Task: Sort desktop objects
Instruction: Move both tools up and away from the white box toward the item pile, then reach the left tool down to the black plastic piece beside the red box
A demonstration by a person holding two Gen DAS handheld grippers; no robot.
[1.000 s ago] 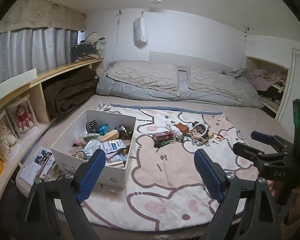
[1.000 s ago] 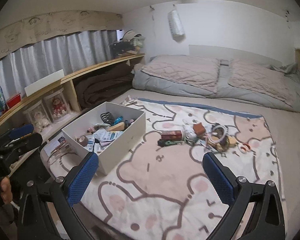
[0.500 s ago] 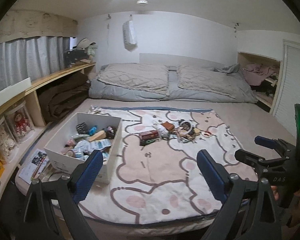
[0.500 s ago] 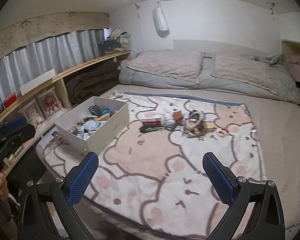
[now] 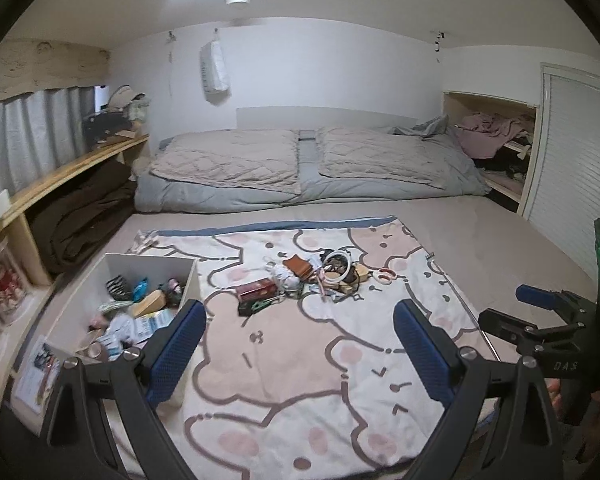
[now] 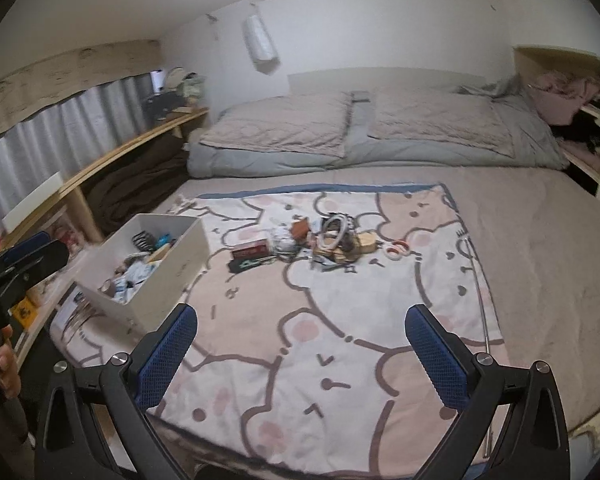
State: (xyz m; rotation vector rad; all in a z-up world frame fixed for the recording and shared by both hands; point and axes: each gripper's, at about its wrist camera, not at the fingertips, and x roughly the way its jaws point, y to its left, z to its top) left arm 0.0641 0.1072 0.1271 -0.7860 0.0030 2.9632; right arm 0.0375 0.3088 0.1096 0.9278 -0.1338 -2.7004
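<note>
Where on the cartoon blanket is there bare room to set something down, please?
The blanket is bare between the white box, the clutter pile and both open tongs, and right of the tape roll. The box interior and the pile are crowded.

I'm looking at a home bedroom: a bed (image 5: 300, 208) with pillows (image 5: 228, 160) at 12 o'clock, curtains (image 5: 32, 128) at 9.
</note>
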